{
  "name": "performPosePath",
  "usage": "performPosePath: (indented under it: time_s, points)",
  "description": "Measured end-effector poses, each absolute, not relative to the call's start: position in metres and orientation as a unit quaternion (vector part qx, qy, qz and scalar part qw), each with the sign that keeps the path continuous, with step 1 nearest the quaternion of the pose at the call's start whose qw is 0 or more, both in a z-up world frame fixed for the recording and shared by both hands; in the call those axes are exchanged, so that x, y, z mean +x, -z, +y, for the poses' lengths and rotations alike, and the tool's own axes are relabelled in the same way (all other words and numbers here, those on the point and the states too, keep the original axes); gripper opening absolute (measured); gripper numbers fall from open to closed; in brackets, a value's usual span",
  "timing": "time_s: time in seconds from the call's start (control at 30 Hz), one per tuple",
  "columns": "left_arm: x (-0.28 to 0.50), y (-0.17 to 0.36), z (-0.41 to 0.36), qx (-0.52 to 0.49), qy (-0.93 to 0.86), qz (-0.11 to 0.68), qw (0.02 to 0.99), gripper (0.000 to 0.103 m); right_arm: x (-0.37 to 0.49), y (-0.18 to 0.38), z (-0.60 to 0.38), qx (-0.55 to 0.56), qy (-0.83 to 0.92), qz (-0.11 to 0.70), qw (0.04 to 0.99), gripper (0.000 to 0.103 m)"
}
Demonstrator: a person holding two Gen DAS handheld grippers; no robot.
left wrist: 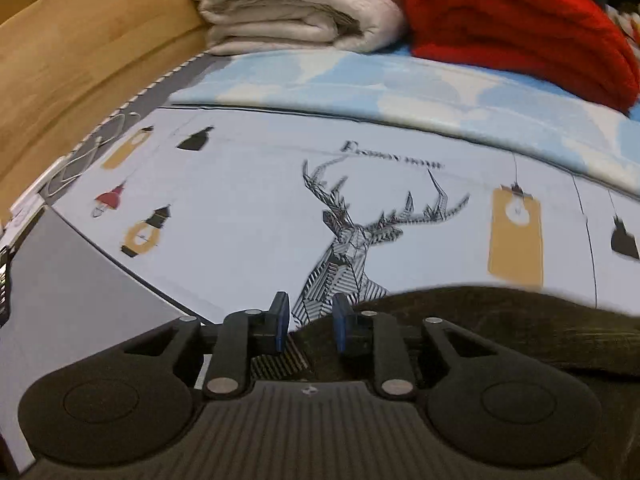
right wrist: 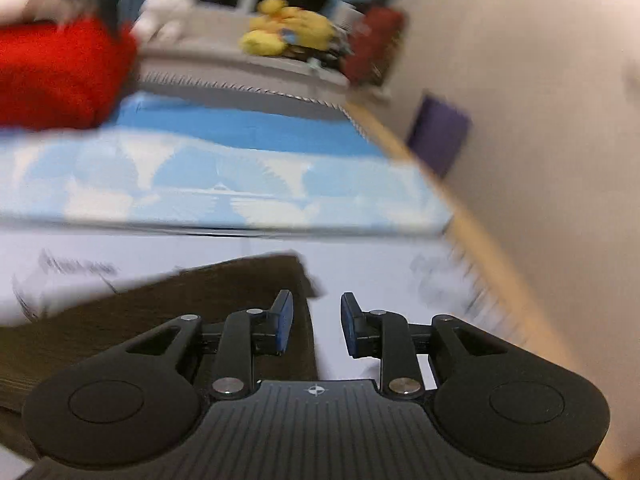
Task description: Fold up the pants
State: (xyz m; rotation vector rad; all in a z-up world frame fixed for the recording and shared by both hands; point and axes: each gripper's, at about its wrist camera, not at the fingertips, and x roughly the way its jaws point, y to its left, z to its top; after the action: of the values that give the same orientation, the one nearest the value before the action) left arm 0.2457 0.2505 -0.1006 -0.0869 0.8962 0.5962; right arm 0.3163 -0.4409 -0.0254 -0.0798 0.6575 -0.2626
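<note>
Pale printed bed cover with a black geometric deer head point(left wrist: 352, 236) and hanging lamp motifs, folded cream blanket point(left wrist: 296, 4) and folded red blanket point(left wrist: 520, 28) stacked at its far edge. Dark brown corduroy pants point(left wrist: 500, 320) lying flat on that cover, near both tools. Left gripper point(left wrist: 308, 322) held low and level over the pants' edge, blue pads parted, gripping nothing. Right gripper point(right wrist: 316, 322) low over the pants' corner point(right wrist: 224, 288), tilted, blue pads apart, empty

pants point(left wrist: 500, 320): dark brown
bedsheet point(left wrist: 240, 208): pale grey, black stag, yellow lanterns
blanket point(left wrist: 520, 28): red
pads point(right wrist: 285, 320): blue
</note>
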Motion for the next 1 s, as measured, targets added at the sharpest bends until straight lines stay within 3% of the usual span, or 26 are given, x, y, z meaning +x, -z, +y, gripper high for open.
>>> performPosePath:
  time_s: [0.13, 0.27, 0.43, 0.53, 0.63, 0.7, 0.73, 0.77, 0.8, 0.9, 1.0]
  points:
    - [0.242, 0.069, 0.216, -0.040, -0.211, 0.378, 0.901, 0.026, 0.287, 0.096, -0.471, 0.165, 0.150, 0.351, 0.910, 0.031]
    - [0.238, 0.064, 0.153, -0.048, -0.008, 0.376, 0.925, 0.026, 0.279, 0.146, -0.498, 0.312, 0.175, 0.400, 0.844, 0.032]
    - [0.226, 0.085, 0.065, -0.003, 0.175, 0.413, 0.894, 0.026, 0.277, 0.165, -0.504, 0.324, 0.190, 0.401, 0.835, 0.044]
    - [0.217, 0.102, 0.022, 0.044, 0.225, 0.432, 0.872, 0.028, 0.275, 0.167, -0.514, 0.342, 0.201, 0.387, 0.833, 0.044]
    - [0.215, 0.121, -0.006, 0.081, 0.238, 0.453, 0.855, 0.041, 0.279, 0.165, -0.524, 0.356, 0.206, 0.373, 0.832, 0.044]
    - [0.215, 0.133, -0.017, 0.116, 0.220, 0.465, 0.849, 0.040, 0.280, 0.170, -0.530, 0.368, 0.205, 0.362, 0.832, 0.044]
    - [0.218, 0.136, -0.021, 0.130, 0.212, 0.471, 0.846, 0.034, 0.280, 0.171, -0.533, 0.371, 0.203, 0.357, 0.833, 0.040]
    - [0.219, 0.141, -0.022, 0.140, 0.206, 0.476, 0.844, 0.014, 0.282, 0.173, -0.535, 0.372, 0.204, 0.354, 0.834, 0.023]
    - [0.220, 0.142, -0.021, 0.147, 0.197, 0.477, 0.844, 0.007, 0.283, 0.174, -0.538, 0.373, 0.205, 0.355, 0.832, 0.013]
    - [0.229, 0.134, -0.008, 0.132, 0.170, 0.467, 0.857, 0.006, 0.278, 0.163, -0.549, 0.407, 0.192, 0.329, 0.830, 0.009]
    - [0.229, 0.113, 0.012, 0.088, 0.192, 0.436, 0.875, 0.006, 0.268, 0.115, -0.556, 0.390, 0.181, 0.283, 0.857, 0.008]
